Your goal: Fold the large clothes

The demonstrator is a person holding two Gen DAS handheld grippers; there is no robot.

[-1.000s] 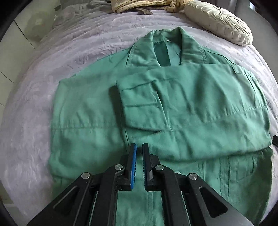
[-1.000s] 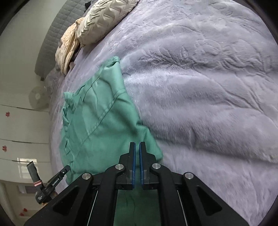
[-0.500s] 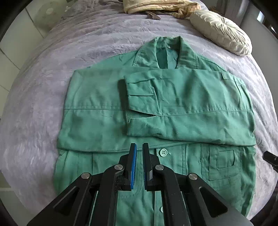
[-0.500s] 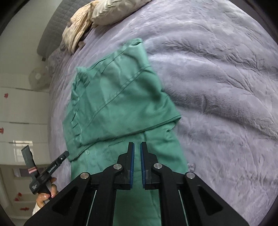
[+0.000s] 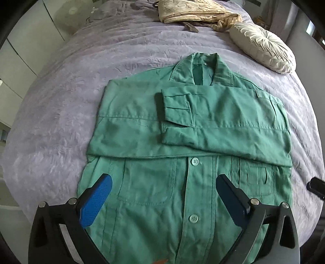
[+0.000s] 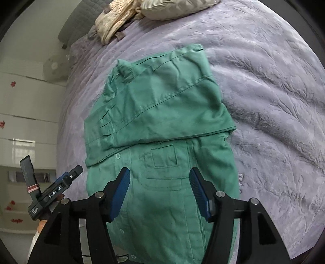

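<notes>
A green button-up jacket lies face up on the purple bed cover, collar at the far end. Both sleeves are folded across its chest, the cuff of the upper one near the middle. My left gripper hangs above the lower front by the button placket, its jaws opening wide with nothing between them. My right gripper hovers over the jacket near a chest pocket, jaws opening, nothing held. The left gripper also shows at the lower left of the right wrist view, off the jacket's edge.
A cream round cushion and a crumpled beige cloth lie at the head of the bed. White cupboards and a fan stand beyond the bed's left side. Bare purple cover spreads to the right of the jacket.
Both grippers have risen and drawn back from the jacket, so more of its lower front shows. Both pairs of jaws have gone from shut to open.
</notes>
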